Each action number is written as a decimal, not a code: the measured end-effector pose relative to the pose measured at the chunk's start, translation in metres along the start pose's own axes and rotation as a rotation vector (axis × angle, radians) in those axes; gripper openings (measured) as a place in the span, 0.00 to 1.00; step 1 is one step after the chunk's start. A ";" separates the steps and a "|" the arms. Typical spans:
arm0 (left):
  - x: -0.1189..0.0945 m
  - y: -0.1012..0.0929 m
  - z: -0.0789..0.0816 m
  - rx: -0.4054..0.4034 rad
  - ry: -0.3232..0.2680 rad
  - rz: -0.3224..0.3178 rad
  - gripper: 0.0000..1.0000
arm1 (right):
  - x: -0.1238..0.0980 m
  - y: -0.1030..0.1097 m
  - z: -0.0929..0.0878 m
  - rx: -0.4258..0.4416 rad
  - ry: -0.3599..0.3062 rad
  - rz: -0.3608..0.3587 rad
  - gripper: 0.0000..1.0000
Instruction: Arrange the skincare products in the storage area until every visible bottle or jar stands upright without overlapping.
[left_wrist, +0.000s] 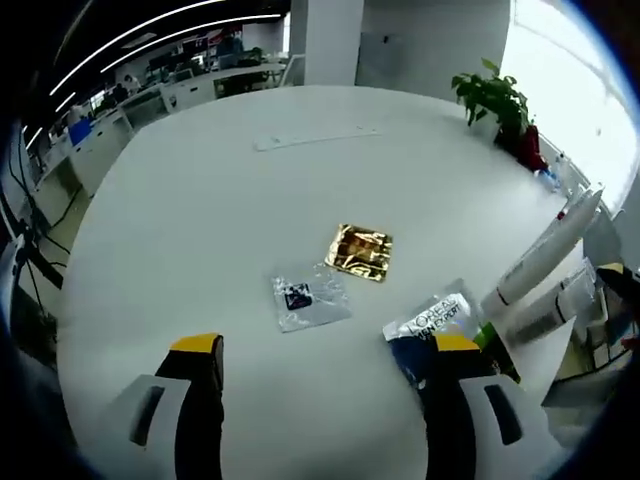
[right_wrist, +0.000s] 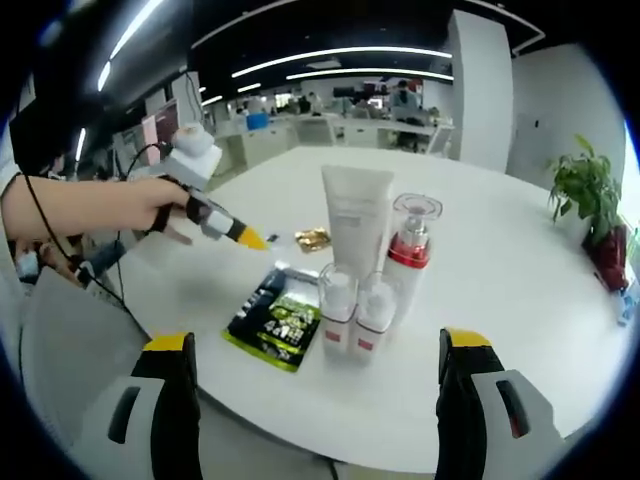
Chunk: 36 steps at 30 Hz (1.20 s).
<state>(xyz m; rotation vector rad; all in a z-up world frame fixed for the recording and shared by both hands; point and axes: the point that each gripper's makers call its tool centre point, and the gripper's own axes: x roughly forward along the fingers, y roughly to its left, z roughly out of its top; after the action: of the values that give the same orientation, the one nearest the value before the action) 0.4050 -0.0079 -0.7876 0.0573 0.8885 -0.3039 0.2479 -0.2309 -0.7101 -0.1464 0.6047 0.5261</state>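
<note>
White tube (right_wrist: 356, 218) and bottles (right_wrist: 357, 310) stand upright beside green sachet (right_wrist: 277, 318).

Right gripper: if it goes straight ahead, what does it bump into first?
Probably the two small clear bottles standing on the white table, right between the open right gripper's fingers. The white tube stands behind them. Depth is hard to judge.

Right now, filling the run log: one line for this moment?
left gripper: open, empty | right gripper: open, empty | white tube, pump bottle: upright | sachets: flat on table
</note>
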 end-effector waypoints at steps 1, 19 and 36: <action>0.000 0.000 0.000 -0.015 -0.001 0.005 0.75 | 0.000 0.000 0.000 -0.006 0.001 -0.002 0.99; 0.042 0.004 0.002 -0.045 0.020 0.123 0.64 | -0.001 -0.005 -0.001 0.006 0.003 -0.021 0.99; 0.051 0.009 -0.003 -0.040 0.050 0.123 0.57 | -0.002 -0.010 -0.001 0.025 -0.005 -0.046 0.99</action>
<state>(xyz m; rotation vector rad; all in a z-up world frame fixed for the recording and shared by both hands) 0.4351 -0.0112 -0.8296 0.0820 0.9365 -0.1705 0.2512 -0.2411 -0.7096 -0.1347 0.6017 0.4740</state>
